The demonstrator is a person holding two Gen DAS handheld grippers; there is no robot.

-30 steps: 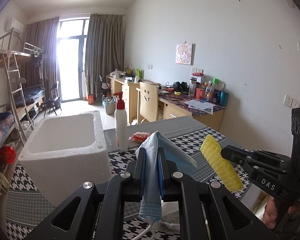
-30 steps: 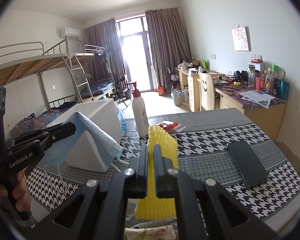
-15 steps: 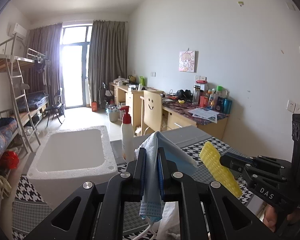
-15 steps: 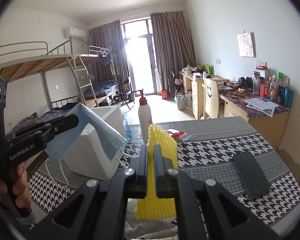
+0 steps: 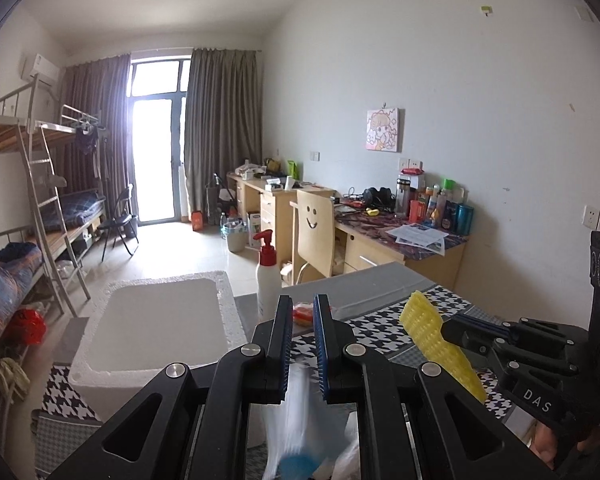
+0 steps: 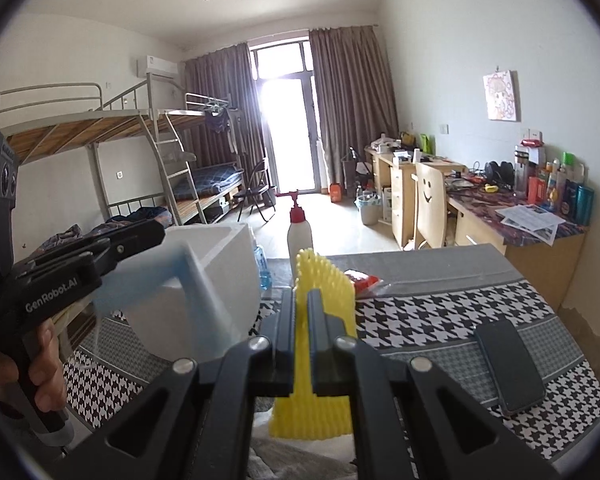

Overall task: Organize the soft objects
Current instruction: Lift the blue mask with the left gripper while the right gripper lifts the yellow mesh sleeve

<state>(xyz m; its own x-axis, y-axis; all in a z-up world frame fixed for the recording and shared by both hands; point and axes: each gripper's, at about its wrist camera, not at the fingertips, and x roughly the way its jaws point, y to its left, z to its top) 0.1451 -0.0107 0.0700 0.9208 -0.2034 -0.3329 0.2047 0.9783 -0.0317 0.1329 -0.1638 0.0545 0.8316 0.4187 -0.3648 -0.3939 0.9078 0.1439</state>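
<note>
left tool [image 5: 303, 320] apart, mask [image 5: 296, 412] falling | right tool [image 6: 301, 312] pinching mesh [image 6: 320, 344]

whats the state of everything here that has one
right gripper: shut on yellow foam net
yellow foam net: clamped upright
left gripper: jaws narrow, grip unclear
face mask: blurred, hanging at left gripper
foam box: open, no lid
pump bottle: upright
phone: flat, screen dark
</note>
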